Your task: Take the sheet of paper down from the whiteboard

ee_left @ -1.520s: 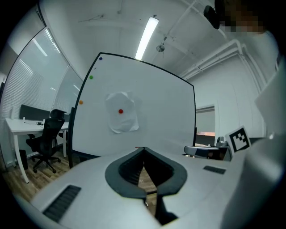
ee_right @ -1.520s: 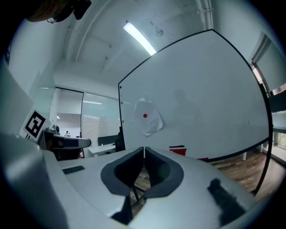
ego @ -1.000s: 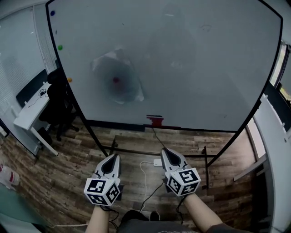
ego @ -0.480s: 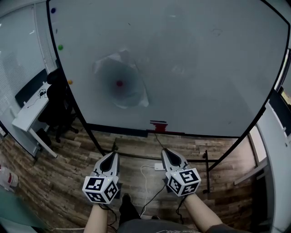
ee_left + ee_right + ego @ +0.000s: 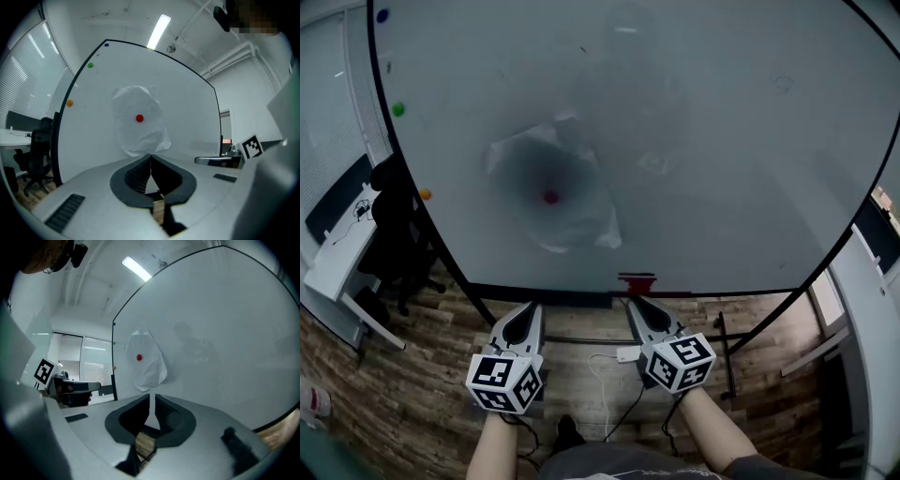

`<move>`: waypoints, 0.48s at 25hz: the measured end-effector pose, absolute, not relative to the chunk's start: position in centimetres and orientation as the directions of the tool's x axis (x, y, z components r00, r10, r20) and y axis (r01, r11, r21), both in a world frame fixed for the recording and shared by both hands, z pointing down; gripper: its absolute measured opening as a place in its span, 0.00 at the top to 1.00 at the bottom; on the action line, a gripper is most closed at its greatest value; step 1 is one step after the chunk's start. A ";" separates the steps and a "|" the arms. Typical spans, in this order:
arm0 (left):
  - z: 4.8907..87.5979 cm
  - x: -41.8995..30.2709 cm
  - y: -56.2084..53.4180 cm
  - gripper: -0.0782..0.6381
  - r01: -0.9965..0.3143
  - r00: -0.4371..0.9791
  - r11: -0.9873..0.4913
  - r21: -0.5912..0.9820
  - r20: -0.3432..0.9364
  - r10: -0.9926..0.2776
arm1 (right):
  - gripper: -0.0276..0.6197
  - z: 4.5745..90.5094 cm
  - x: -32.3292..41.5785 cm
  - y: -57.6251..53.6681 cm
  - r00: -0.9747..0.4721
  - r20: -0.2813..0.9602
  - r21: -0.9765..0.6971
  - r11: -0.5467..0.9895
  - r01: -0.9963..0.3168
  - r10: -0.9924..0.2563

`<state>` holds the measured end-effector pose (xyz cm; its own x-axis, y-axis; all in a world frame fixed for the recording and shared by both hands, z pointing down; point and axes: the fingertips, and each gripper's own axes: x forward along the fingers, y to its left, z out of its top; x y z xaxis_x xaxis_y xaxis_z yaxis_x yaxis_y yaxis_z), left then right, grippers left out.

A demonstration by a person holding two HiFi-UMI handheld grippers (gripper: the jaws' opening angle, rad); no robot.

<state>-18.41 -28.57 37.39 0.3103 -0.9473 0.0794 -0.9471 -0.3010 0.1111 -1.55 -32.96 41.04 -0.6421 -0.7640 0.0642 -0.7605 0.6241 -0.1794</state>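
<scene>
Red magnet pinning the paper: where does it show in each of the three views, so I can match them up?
Head view: the red magnet sits left of centre, just above mid-height.
Left gripper view: it sits just left of centre, at mid-height.
Right gripper view: it sits just left of centre, at mid-height.
Shared landmark: the crumpled sheet of paper around it, on the whiteboard.

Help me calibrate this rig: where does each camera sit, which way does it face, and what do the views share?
Head view: on the person's head, looking steeply down at the whiteboard; both forearms, left gripper and right gripper show.
Left gripper view: on that gripper, facing the sheet of paper along its shut jaws.
Right gripper view: same, on the right gripper, jaws shut.
Shared: sheet of paper, red magnet.
</scene>
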 end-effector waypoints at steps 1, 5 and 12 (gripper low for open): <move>37.2 -18.9 -29.6 0.87 -0.944 0.321 -0.312 0.106 0.077 -0.944 | 0.92 40.9 -2.0 -34.0 -0.632 0.065 -0.175 0.614 -0.769 -0.773; 36.8 -20.6 -33.0 0.87 -0.932 0.355 -0.346 0.111 0.068 -0.933 | 0.91 40.3 -3.2 -37.5 -0.585 0.067 -0.172 0.568 -0.805 -0.809; 36.5 -21.8 -37.4 0.87 -0.900 0.424 -0.415 0.132 0.049 -0.904 | 0.76 39.8 -4.4 -41.9 -0.519 0.060 -0.206 0.498 -0.842 -0.853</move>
<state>-21.75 -37.41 36.54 0.4242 -0.9042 0.0491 -0.9001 -0.4151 0.1322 -4.44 -41.90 39.82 -0.5188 -0.8528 0.0597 -0.8424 0.4980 -0.2061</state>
